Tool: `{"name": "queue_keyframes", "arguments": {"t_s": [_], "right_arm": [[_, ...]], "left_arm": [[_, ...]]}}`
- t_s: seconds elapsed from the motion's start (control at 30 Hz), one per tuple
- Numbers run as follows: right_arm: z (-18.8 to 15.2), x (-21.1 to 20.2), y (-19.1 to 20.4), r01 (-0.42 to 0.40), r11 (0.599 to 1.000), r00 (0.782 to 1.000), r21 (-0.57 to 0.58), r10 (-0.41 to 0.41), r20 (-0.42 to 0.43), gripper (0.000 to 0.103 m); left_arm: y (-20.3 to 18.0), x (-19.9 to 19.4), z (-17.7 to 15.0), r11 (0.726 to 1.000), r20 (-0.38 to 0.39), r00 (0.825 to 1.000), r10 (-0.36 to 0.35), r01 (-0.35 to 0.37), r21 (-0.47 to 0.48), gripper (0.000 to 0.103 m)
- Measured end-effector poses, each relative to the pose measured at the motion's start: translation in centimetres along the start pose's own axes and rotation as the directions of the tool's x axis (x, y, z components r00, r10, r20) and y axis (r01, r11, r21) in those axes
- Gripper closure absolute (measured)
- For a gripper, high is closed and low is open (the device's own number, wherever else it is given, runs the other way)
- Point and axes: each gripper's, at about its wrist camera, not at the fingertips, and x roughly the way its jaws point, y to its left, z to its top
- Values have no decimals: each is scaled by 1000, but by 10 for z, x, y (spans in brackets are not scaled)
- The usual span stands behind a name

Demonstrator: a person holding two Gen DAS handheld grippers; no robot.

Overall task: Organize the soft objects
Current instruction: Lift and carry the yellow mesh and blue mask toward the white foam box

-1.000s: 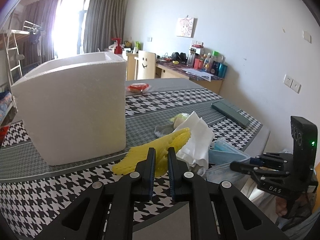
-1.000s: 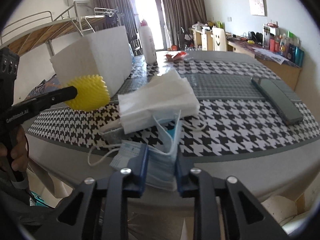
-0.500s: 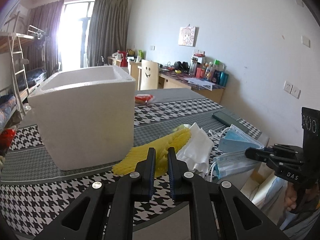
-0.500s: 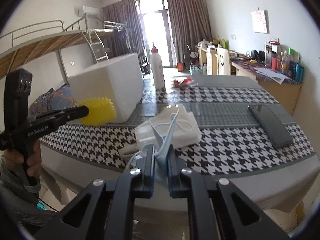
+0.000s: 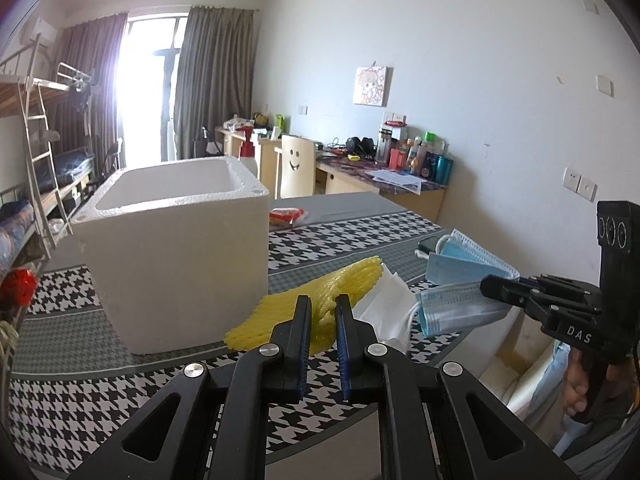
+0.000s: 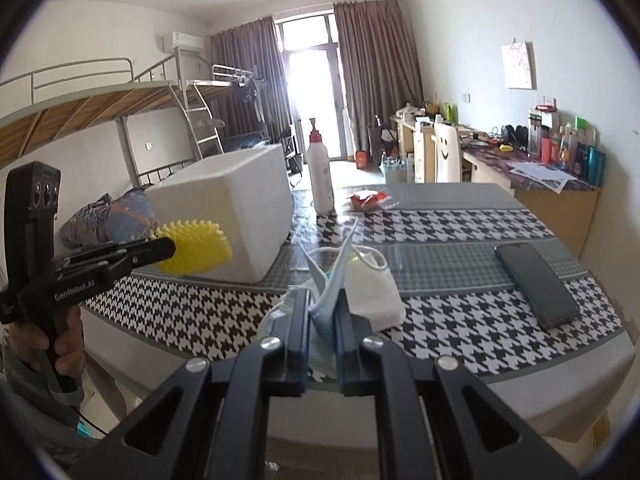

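Observation:
My left gripper (image 5: 322,304) is shut on a yellow foam net (image 5: 320,296) and holds it in the air in front of the white foam box (image 5: 176,256). The net also shows in the right wrist view (image 6: 196,246), beside the box (image 6: 236,204). My right gripper (image 6: 323,308) is shut on a bunch of blue face masks (image 6: 330,288), lifted off the table. The masks (image 5: 460,284) hang from its tip (image 5: 494,286) in the left wrist view. A stack of white tissues (image 6: 372,292) lies on the houndstooth tablecloth (image 6: 440,224).
A dark phone (image 6: 536,284) lies at the table's right side. A white pump bottle (image 6: 320,176) and a red packet (image 6: 366,200) stand behind the box. A desk with bottles (image 6: 560,156) lines the right wall. A bunk bed (image 6: 80,108) is at left.
My right gripper shut on the face masks and lifted them off the table. Both grippers rose; the foam box's open top now shows in the left wrist view.

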Motion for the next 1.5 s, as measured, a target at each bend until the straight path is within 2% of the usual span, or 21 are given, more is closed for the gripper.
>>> {"name": "queue_keyframes", "arguments": {"t_s": [0.53,1.17,1.5], "right_arm": [[13,7,-4,17,1000,1000,19,-17,26,89],[36,2,-3,27,999,996,25,-29,85,89],[46,2,-9,41,998,993,42,-45,105,89]], "left_arm": [[-4,5,18,1000,22,1000,8,-8,12,90],[-11,4,47,999,79,996,-30,28,33,90],[-18,10,65,998,103,995,-13,7,60,90]]}}
